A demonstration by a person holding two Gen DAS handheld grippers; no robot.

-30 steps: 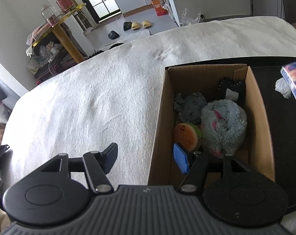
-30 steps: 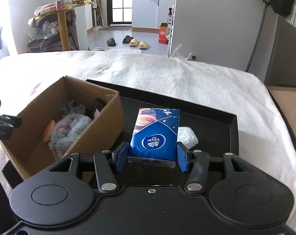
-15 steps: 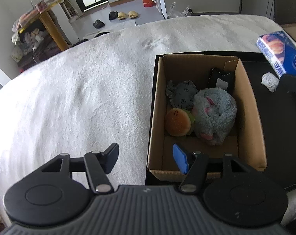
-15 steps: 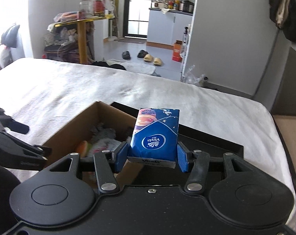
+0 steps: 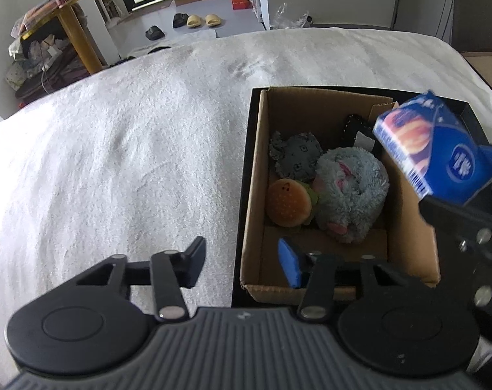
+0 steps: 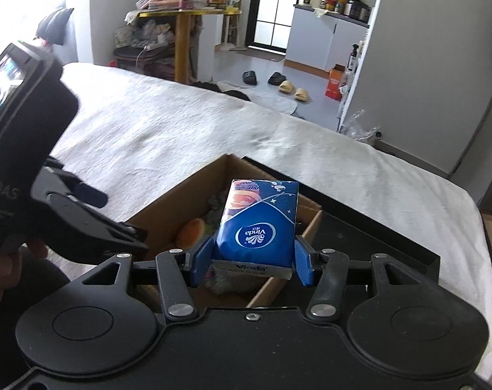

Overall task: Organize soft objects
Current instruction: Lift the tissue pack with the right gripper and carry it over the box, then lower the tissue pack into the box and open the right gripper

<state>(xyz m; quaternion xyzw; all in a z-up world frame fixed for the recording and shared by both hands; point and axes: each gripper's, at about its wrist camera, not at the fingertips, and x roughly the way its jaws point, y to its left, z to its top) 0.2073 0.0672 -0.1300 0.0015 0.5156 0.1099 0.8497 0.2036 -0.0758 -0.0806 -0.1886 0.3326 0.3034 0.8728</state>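
Note:
My right gripper [image 6: 252, 261] is shut on a blue Vinda tissue pack [image 6: 257, 224] and holds it above the right side of a cardboard box [image 5: 252, 195]. The pack also shows in the left wrist view [image 5: 433, 148]. The box holds a fluffy grey-blue plush [image 5: 351, 195], a burger plush [image 5: 288, 203], a grey patterned plush [image 5: 296, 159] and a black item [image 5: 358, 130]. My left gripper [image 5: 242, 261] is open and empty, hovering at the box's near left corner.
The box sits on a black tray [image 6: 376, 227] on a bed with a white blanket [image 5: 116, 162]. Beyond the bed are a yellow table [image 6: 184, 29], slippers on the floor [image 6: 291, 89] and a kitchen doorway.
My right gripper has lifted the tissue pack off the tray and carried it left over the box. My left gripper has drawn back and stayed open.

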